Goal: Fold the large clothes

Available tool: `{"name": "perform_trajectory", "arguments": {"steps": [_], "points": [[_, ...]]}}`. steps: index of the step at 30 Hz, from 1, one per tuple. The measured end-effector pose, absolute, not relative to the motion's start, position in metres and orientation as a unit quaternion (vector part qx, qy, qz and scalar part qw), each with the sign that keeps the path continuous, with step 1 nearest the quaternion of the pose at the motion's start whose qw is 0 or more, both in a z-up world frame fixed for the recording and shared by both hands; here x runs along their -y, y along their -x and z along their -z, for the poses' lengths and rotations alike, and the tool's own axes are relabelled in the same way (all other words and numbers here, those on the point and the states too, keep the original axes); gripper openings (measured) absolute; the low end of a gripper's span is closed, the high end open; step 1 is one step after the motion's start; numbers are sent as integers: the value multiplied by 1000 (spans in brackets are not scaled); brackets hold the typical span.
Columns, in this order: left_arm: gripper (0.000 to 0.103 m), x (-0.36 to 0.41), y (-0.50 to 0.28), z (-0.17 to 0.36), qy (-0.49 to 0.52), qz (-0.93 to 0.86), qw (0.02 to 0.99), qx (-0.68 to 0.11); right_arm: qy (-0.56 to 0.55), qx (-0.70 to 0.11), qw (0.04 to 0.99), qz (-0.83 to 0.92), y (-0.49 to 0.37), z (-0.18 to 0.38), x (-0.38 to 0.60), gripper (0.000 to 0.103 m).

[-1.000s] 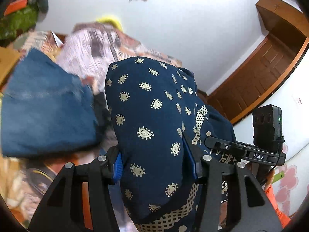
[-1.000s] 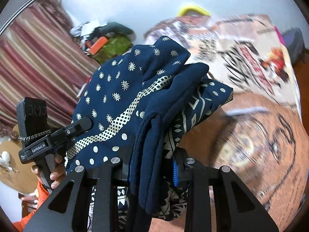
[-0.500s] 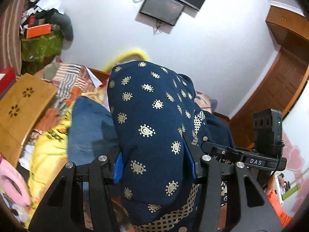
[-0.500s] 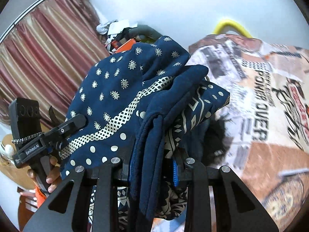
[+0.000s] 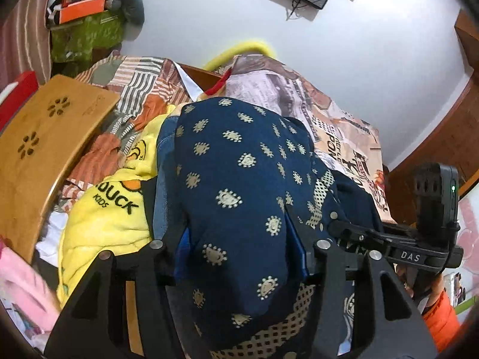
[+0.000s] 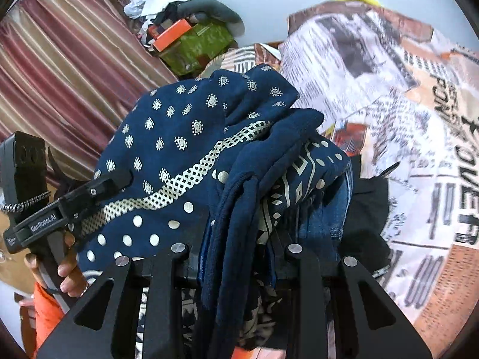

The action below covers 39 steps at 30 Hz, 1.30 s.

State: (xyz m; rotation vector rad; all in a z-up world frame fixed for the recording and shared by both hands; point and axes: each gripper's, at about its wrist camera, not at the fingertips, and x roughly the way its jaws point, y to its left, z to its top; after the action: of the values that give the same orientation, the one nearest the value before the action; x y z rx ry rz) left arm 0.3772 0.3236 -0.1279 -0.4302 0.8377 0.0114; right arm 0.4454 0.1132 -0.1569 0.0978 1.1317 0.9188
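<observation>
A folded navy garment with cream motifs (image 5: 239, 185) is clamped in both grippers and held above the bed. My left gripper (image 5: 239, 248) is shut on one end of it; the cloth bulges over the jaws and hides the fingertips. My right gripper (image 6: 239, 257) is shut on the other end, where the navy garment (image 6: 185, 149) shows a cream lattice band and dots. The right gripper also shows in the left wrist view (image 5: 398, 245), and the left gripper in the right wrist view (image 6: 71, 203), both close beside the bundle.
Under the bundle lies a bed with a newspaper-print sheet (image 6: 404, 119). Folded blue jeans (image 5: 163, 164) and a yellow duck-print garment (image 5: 110, 209) lie on it. A wooden lap table (image 5: 39, 149) stands at the left, a cluttered green box (image 5: 86, 33) by the striped curtain (image 6: 60, 68).
Both grippers have carried the bundle and tipped downward toward the bed. The jeans and yellow garment now show beneath it. The grip on the cloth is unchanged.
</observation>
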Motion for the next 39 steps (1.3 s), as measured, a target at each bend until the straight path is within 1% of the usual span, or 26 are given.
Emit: {"name": "perform_trajectory", "arguments": {"steps": [2,3,5,7,13,17,22,26,30,35,39], "points": [[59,-329,-376,131,225,4,890,-396,-45,-517,744,-421,-446,154,-110,29],[60,-328,-375,130,225,4,890,-397,-39,-520,744,-418,-446,153,-109,32],[62,-325,-374,129,213,-7,890,-402,-25,-520,749,-409,-441,148,-109,34],[62,-317,-370,123,199,-23,892,-404,-4,-512,762,-398,-432,138,-105,35],[62,-292,-343,99,137,-55,904,-402,63,-462,802,-372,-396,102,-84,36],[62,-267,-310,70,83,-70,917,-384,61,-423,824,-371,-369,68,-60,36],[62,-229,-259,22,49,-64,941,-327,19,-371,841,-393,-330,14,-33,36],[62,-197,-210,-22,29,-60,961,-269,-1,-308,858,-410,-287,-33,-10,36],[62,-169,-159,-61,23,-56,978,-201,-10,-236,876,-420,-240,-68,5,36],[62,-140,-103,-95,13,-61,991,-119,-19,-164,889,-428,-188,-94,22,36],[62,-116,-64,-106,12,-73,995,-70,-20,-135,894,-427,-160,-100,31,36]]}}
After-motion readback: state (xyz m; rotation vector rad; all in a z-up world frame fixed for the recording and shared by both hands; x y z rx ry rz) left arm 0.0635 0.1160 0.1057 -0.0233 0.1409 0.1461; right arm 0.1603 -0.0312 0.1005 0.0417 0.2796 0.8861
